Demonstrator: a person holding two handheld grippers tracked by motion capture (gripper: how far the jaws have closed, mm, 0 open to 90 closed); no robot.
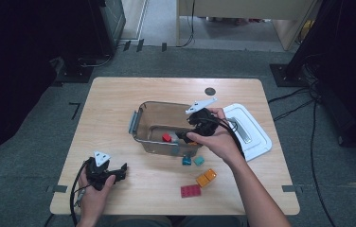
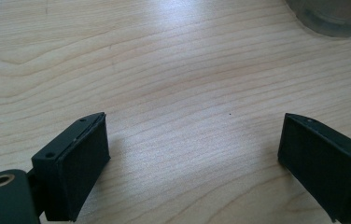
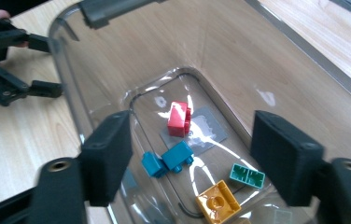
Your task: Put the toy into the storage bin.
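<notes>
clear bin [image 3: 239, 51]: right gripper [image 3: 190, 154] above it, fingers wide, empty; left gripper [image 2: 192, 158] fingers wide, empty.

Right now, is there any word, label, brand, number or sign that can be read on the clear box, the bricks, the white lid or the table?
None can be read.
Clear box: no print; a grey patch on its floor in the right gripper view carries no legible text.
Bricks, such as the red brick: plain studs, no lettering.
White lid: no legible marking.
Table: a dark round spot, no writing.
</notes>
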